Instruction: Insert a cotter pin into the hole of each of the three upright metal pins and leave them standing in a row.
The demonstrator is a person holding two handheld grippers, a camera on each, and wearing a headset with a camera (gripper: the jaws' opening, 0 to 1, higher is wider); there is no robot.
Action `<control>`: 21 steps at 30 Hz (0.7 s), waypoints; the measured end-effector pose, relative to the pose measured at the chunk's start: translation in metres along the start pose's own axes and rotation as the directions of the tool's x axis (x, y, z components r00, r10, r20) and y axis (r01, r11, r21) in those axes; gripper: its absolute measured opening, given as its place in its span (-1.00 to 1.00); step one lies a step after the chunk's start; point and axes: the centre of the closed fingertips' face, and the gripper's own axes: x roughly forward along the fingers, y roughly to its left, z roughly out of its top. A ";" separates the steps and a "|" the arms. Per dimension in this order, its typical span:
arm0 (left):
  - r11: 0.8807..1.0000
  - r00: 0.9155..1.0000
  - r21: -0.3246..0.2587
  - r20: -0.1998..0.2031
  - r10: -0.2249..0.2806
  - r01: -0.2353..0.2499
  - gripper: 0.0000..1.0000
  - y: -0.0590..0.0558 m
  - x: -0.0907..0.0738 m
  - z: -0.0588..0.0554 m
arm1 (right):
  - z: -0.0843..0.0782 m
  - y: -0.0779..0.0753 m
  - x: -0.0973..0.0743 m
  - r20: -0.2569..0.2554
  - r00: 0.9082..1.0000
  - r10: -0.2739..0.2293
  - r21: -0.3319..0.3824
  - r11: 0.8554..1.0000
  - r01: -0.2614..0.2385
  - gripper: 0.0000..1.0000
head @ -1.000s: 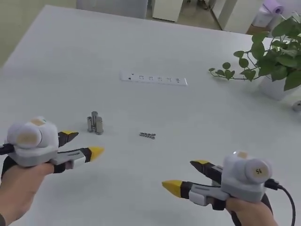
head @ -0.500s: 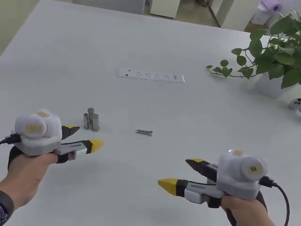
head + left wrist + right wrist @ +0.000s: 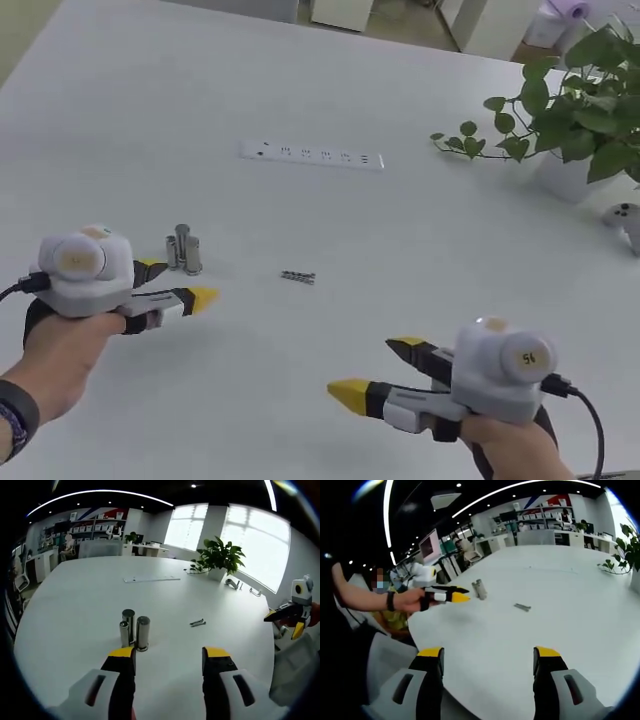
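A: State of each hand-held gripper?

B: Left hand-held gripper (image 3: 182, 282): jaws spread, nothing between them, held low over the counter (image 3: 400, 230). Right hand-held gripper (image 3: 370, 368): also released and empty, low at the near edge, tips pointing left.

A: Where are the parts?

B: Three metal pins (image 3: 182, 250) stand upright in a tight cluster, touching or close to it, just beyond the left jaws' yellow tips. In the left gripper view they sit slightly left of the gap between the jaws. Their holes are too small to make out.

A: And the cotters?

B: Cotter pins (image 3: 298, 277) lie flat in a small bunch on the counter. They are right of the metal pins and apart from them, roughly between the two grippers. Can't tell the count.

A: Any readable markings?

B: There's a round yellow sticker (image 3: 527, 358) on top of the right unit with dark digits, something like "54", not certain. The left unit's yellow patch is illegible.

A: What's further out?

B: A white power strip (image 3: 312, 156) lies flat beyond the pins, well apart, with a row of sockets; its print is too small to read. A leafy plant (image 3: 575, 110) in a white pot stands at the far right.
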 end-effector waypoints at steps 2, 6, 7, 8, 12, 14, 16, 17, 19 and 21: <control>1.000 1.000 0.001 0.001 0.000 0.000 0.03 0.000 0.003 0.000 | -0.001 0.000 0.000 -0.001 1.000 -0.002 0.003 1.000 0.002 0.49; 1.000 1.000 -0.001 0.002 -0.003 0.003 0.02 0.001 0.010 0.002 | -0.003 -0.001 -0.002 -0.003 1.000 -0.005 0.006 1.000 0.005 0.49; 1.000 1.000 -0.002 0.002 -0.004 0.004 0.02 0.001 0.012 0.002 | -0.003 -0.002 -0.002 -0.003 1.000 -0.006 0.007 1.000 0.007 0.49; 1.000 1.000 -0.002 0.002 -0.003 0.003 0.01 0.001 0.013 0.003 | -0.003 -0.002 -0.002 -0.002 1.000 -0.007 0.008 1.000 0.007 0.49; 1.000 1.000 -0.003 0.003 -0.001 0.001 0.01 0.004 0.017 0.006 | -0.005 -0.003 -0.003 -0.005 1.000 -0.010 0.011 1.000 0.010 0.49; 1.000 1.000 -0.005 0.003 -0.001 0.001 0.01 0.005 0.020 0.006 | -0.005 -0.003 -0.004 -0.005 1.000 -0.012 0.014 1.000 0.012 0.49; 1.000 1.000 -0.003 0.003 -0.002 0.002 0.00 0.005 0.022 0.008 | -0.006 -0.003 -0.004 -0.005 1.000 -0.014 0.017 1.000 0.014 0.49; 1.000 1.000 -0.002 0.003 -0.002 0.002 0.00 0.005 0.022 0.008 | -0.006 -0.003 -0.004 -0.005 1.000 -0.014 0.018 1.000 0.014 0.49; 1.000 1.000 0.001 0.000 -0.003 0.003 -0.01 0.006 0.025 0.008 | -0.007 -0.003 -0.005 -0.007 1.000 -0.014 0.019 1.000 0.014 0.48; 1.000 1.000 0.003 -0.003 -0.001 0.001 0.00 0.006 0.027 0.008 | -0.007 -0.003 -0.005 -0.008 1.000 -0.014 0.019 1.000 0.014 0.48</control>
